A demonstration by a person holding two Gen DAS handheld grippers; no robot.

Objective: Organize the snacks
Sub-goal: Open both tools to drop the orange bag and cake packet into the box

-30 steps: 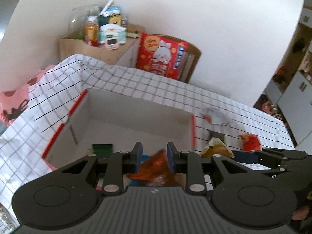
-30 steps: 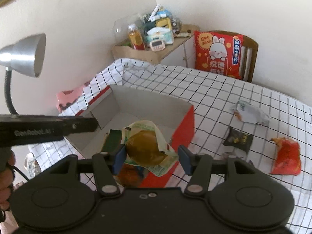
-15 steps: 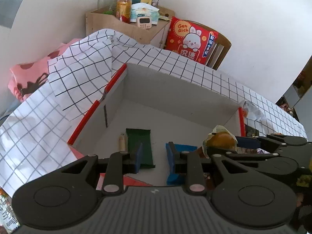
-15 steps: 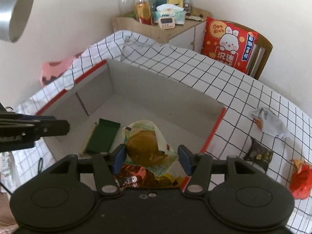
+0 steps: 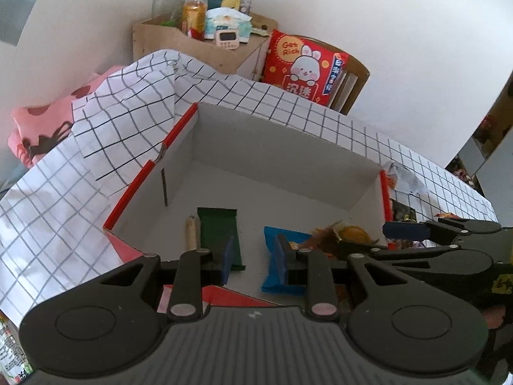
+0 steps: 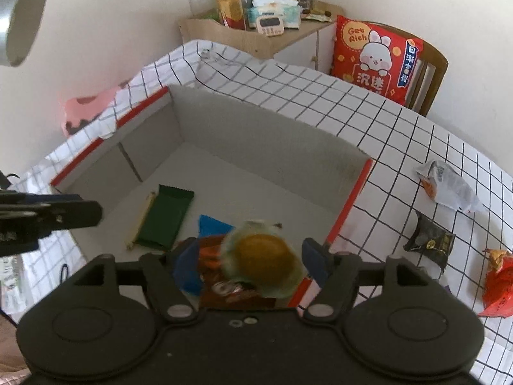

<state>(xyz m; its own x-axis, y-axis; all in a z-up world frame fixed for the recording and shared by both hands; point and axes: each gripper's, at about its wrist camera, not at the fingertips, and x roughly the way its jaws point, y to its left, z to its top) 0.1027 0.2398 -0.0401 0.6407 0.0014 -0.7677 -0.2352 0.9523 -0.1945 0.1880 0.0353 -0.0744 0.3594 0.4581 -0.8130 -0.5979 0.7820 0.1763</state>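
The right gripper (image 6: 248,258) has just been opening; its fingers (image 6: 315,261) stand apart from the blurred round pastry packet (image 6: 263,258) between them, over the red-rimmed box (image 6: 349,199). The left gripper (image 5: 253,256) fingers stand narrowly apart, holding nothing. Beyond them, on the box floor, lie a green packet (image 5: 218,231) and a blue packet (image 5: 272,276). Right of the box, three packets (image 6: 429,243) lie on the checked surface (image 6: 400,147).

The right gripper (image 6: 251,255) hangs over the near corner of the red-edged box (image 6: 348,197), its jaws just opened wider — the round yellow-brown snack packet (image 6: 264,256) sits blurred between them, clear of both pads. Beneath it lie an orange-brown packet (image 6: 224,288), a blue packet (image 6: 210,224) and a dark green bar (image 6: 165,216). Three more packets rest on the checked cloth (image 6: 400,147) — grey (image 6: 449,187), black (image 6: 429,242), red (image 6: 498,280).
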